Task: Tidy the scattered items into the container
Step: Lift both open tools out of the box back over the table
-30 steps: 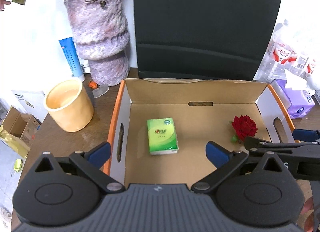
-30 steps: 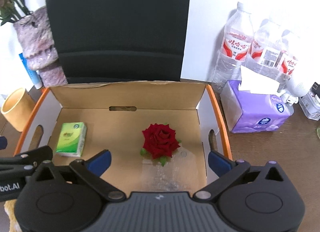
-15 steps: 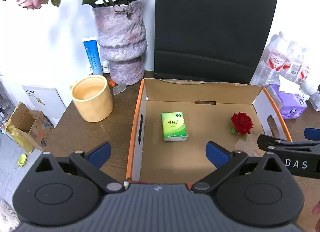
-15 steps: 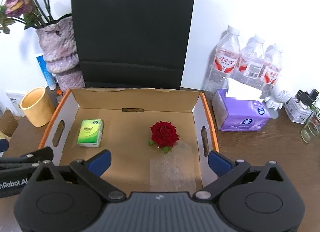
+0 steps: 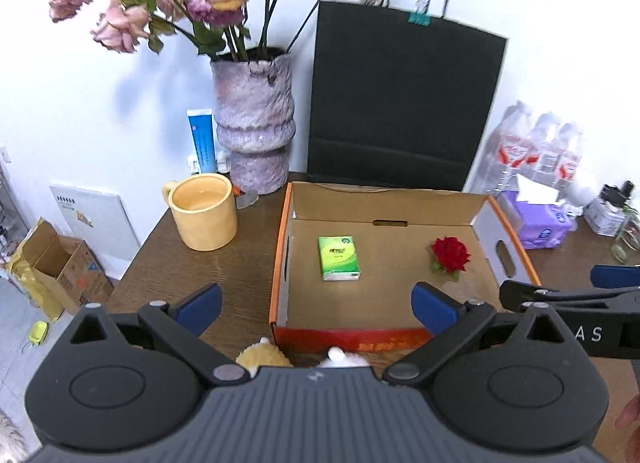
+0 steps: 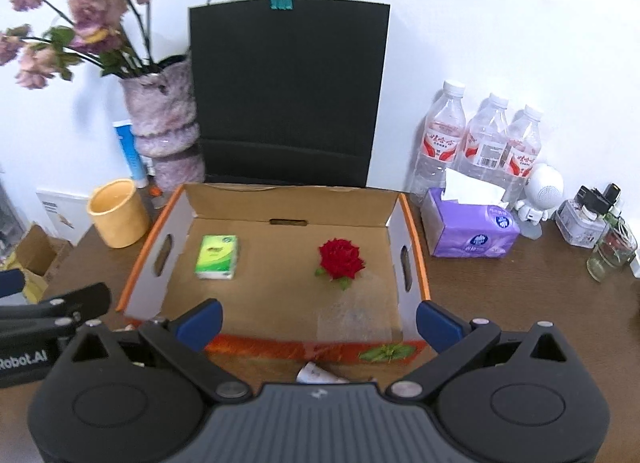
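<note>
The open-topped cardboard box with orange rims (image 6: 416, 239) has bare floor between a green tissue packet (image 6: 216, 251) and a red fabric rose (image 6: 340, 259), which lie well apart. A tall black paper bag (image 6: 288, 95) blocks the far side. A yellow ceramic mug (image 5: 202, 211) and purple tissue box (image 6: 468, 231) flank it. Small objects, possibly toys, lie just before the near wall.

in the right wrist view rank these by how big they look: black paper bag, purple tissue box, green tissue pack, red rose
1. black paper bag, by far the largest
2. purple tissue box
3. green tissue pack and red rose: these look about alike, so no ranking between them.
</note>
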